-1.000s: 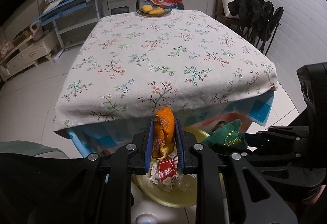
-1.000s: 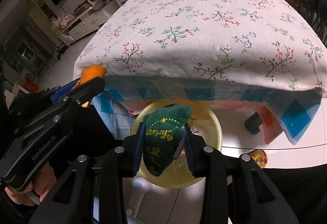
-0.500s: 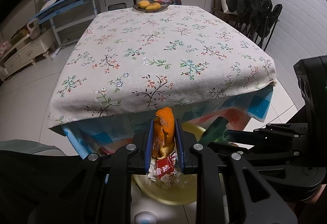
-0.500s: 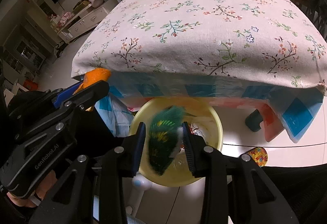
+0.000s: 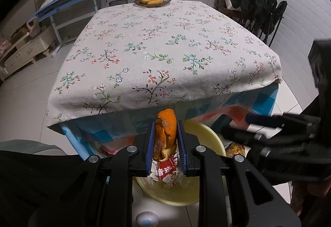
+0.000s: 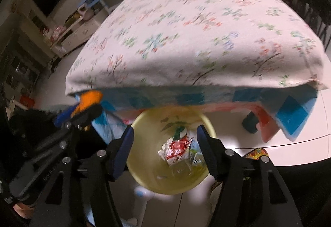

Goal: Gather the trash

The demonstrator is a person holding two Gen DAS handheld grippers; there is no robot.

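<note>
Orange peel (image 5: pixel 165 135) stands pinched upright between the narrow blue pads of the left gripper (image 5: pixel 165 144), poised over the yellow bin (image 6: pixel 144 177) that sits on the floor under the near edge of the floral-clothed table (image 5: pixel 165 51). Beside it the right gripper (image 6: pixel 164 144) hangs over the bin's mouth, jaws opening with nothing between them, wrappers (image 6: pixel 175 150) lying below. The peel looks best released only once centred over the rim, clear of the hanging cloth.
</note>
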